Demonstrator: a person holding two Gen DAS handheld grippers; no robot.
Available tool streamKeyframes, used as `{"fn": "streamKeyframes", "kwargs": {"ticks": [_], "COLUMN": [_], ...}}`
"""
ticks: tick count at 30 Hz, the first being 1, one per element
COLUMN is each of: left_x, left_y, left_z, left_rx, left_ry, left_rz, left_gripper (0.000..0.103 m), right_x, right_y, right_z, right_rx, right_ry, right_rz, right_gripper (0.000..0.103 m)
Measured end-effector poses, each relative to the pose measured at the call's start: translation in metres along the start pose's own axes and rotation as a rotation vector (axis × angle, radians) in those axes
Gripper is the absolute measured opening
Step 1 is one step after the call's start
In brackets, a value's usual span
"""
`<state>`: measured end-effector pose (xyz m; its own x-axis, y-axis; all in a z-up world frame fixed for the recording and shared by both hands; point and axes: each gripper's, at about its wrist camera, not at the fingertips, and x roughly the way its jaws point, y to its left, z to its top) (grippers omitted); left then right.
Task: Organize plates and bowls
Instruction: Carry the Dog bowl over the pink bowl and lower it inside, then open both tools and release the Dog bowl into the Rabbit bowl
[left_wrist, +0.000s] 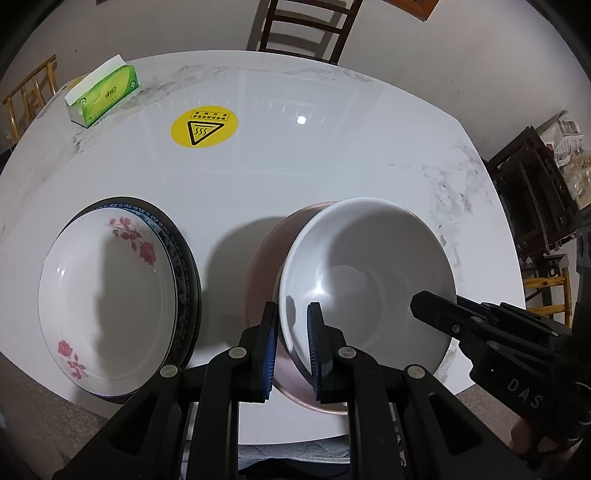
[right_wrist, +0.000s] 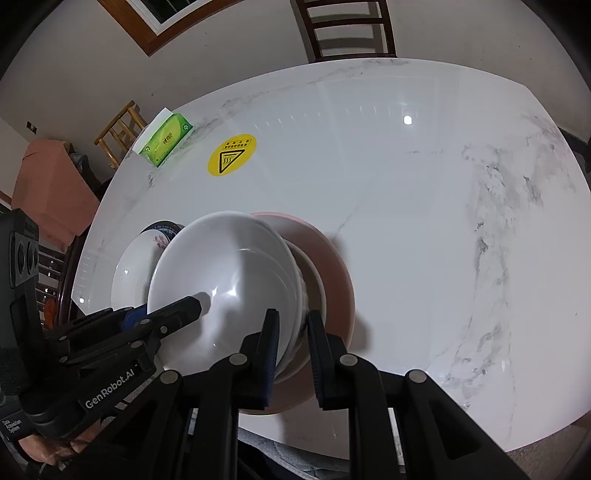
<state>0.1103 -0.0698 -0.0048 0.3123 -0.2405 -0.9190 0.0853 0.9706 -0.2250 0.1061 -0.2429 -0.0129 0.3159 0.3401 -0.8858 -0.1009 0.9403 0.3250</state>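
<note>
A plain white bowl (left_wrist: 365, 273) hangs tilted over a pink plate (left_wrist: 264, 258) on the table. My left gripper (left_wrist: 292, 350) is shut on the bowl's left rim. My right gripper (right_wrist: 291, 358) is shut on the bowl's right rim (right_wrist: 295, 325); its finger shows in the left wrist view (left_wrist: 436, 310). In the right wrist view the white bowl (right_wrist: 229, 273) sits above another bowl and the pink plate (right_wrist: 332, 266). A white plate with red flowers (left_wrist: 107, 295) lies stacked on a blue-patterned plate (left_wrist: 181, 254) at the left.
A white marble table (left_wrist: 332, 147) carries a green tissue box (left_wrist: 105, 92) and a round yellow warning sticker (left_wrist: 204, 127) at the back left. A dark chair (left_wrist: 306, 26) stands behind the table. More chairs (left_wrist: 535, 192) stand at the right.
</note>
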Motion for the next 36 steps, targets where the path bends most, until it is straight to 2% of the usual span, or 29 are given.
{"fn": "streamKeyframes", "kwargs": {"ticks": [10,18,22,27,36], "left_x": [0.005,0.004,0.003,-0.006,-0.022], "left_y": [-0.001,-0.001,-0.001,-0.004,0.002], "left_z": [0.001,0.000,-0.001,-0.003,-0.008], "left_rx": [0.012,0.021,0.021,0.047,0.053], "left_ry": [-0.002,-0.019,-0.038,-0.094,-0.183], "left_rz": [0.008,0.004,-0.010,0.014,0.042], "left_gripper": [0.012,0.015,0.021,0.040,0.050], "right_x": [0.008,0.007,0.003,-0.007,-0.025], "right_y": [-0.003,-0.006,-0.006,0.001,0.001], "right_z": [-0.001,-0.002,-0.005,-0.012,-0.022], "right_rx": [0.005,0.023,0.025,-0.001,0.034], "right_ry": [0.002,-0.014,-0.035,-0.099,-0.175], "right_rz": [-0.020,-0.004,-0.001,-0.003,0.023], "right_gripper": [0.019,0.019,0.021,0.032,0.035]}}
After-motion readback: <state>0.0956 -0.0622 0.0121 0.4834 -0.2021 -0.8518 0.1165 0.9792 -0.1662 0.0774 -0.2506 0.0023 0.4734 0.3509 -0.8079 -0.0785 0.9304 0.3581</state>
